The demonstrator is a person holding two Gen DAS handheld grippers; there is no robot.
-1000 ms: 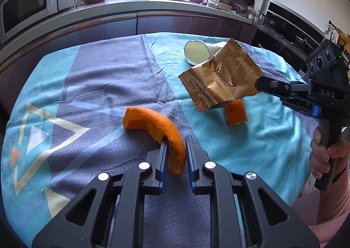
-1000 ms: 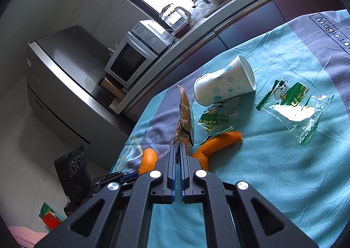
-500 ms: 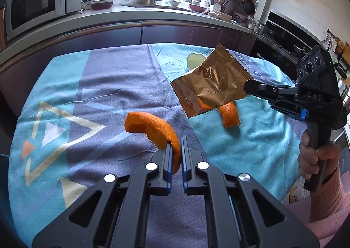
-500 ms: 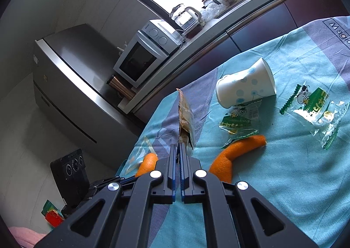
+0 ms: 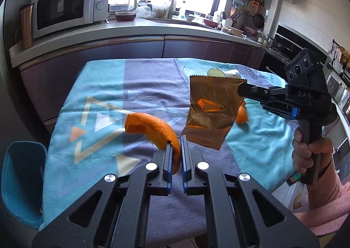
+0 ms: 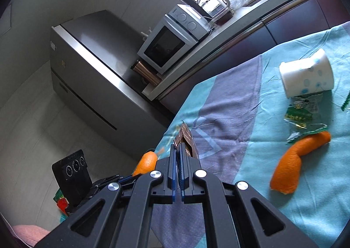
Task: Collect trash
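Note:
My left gripper (image 5: 175,142) is shut on a curved piece of orange peel (image 5: 151,128), held just above the blue and grey tablecloth (image 5: 105,86). To its right, my right gripper (image 5: 242,90) is shut on the edge of a gold foil wrapper (image 5: 211,108), which hangs in the air over the cloth. In the right wrist view the gold foil wrapper (image 6: 186,140) shows edge-on between the pads of the right gripper (image 6: 179,148). A second orange peel (image 6: 293,166) lies on the cloth, next to a green snack wrapper (image 6: 300,112) and a tipped white paper cup (image 6: 306,76).
A blue bin (image 5: 19,180) stands below the table's left edge. Behind the table runs a kitchen counter (image 5: 131,29) with a microwave (image 5: 63,7) and a kettle (image 5: 122,2). A hand in a pink sleeve (image 5: 321,195) holds the right gripper's handle. A steel fridge (image 6: 91,66) stands left of the counter.
The left gripper shut on the orange peel and lifted it off the cloth, drawing back. The right gripper carried the gold wrapper to the left, nearer the left gripper, and it hangs more upright.

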